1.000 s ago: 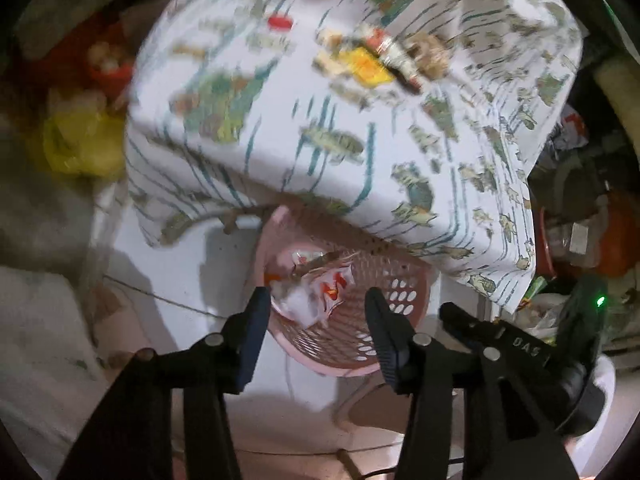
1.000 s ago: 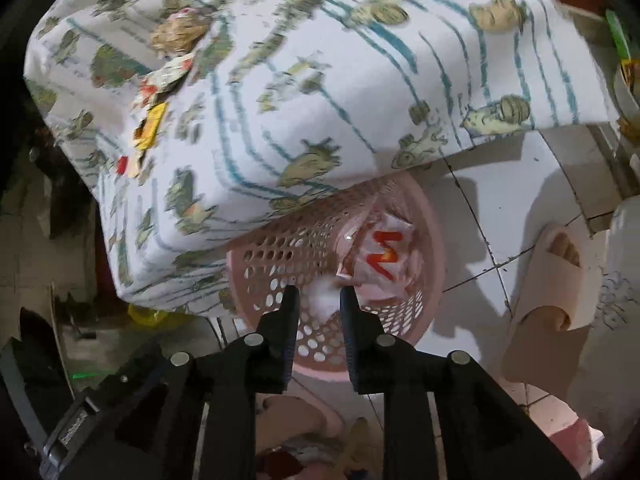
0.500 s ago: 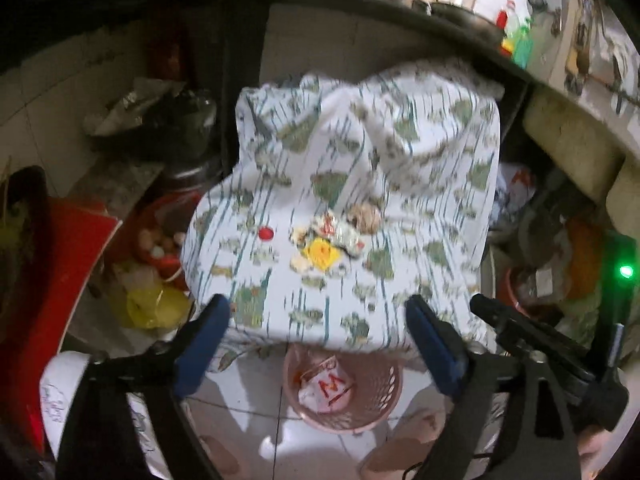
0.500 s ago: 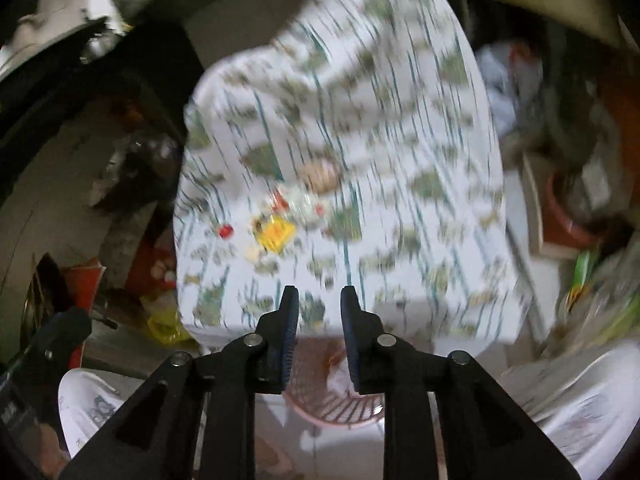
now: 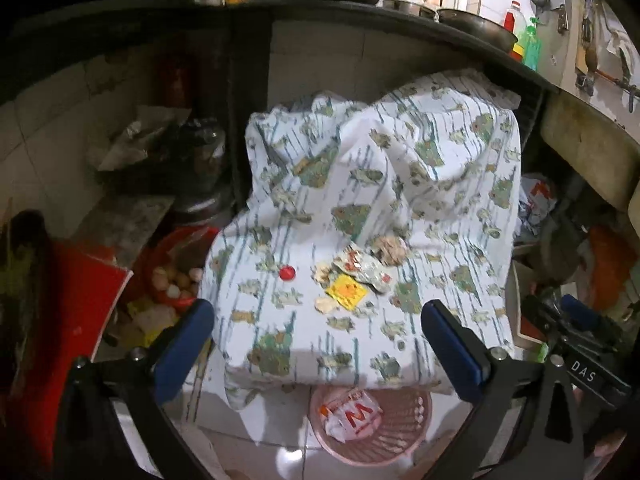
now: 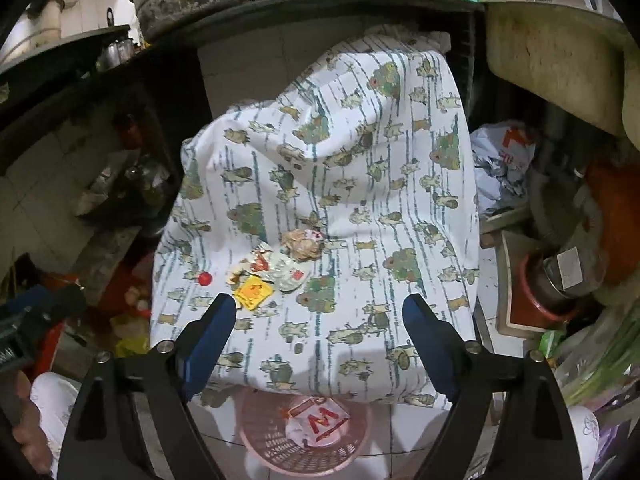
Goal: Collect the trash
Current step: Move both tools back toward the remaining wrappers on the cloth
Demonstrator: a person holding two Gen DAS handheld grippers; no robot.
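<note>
1. Both tongs have pulled up and back from the pink basket (image 5: 400, 432) since a second ago; the whole cloth-covered desk (image 5: 360, 340) now shows.
2. Left tongs (image 5: 316, 344) and right tongs (image 6: 318, 338): jaws wide and opening, nothing between them.
3. White wrapper with red "M" (image 6: 320, 420) lies crumpled in the basket, on the floor at the desk's near edge.
4. On the desk: yellow packet (image 5: 346, 291), silver wrappers (image 5: 362, 266), brown crumpled wad (image 5: 390, 250), red cap (image 5: 287, 273).
</note>
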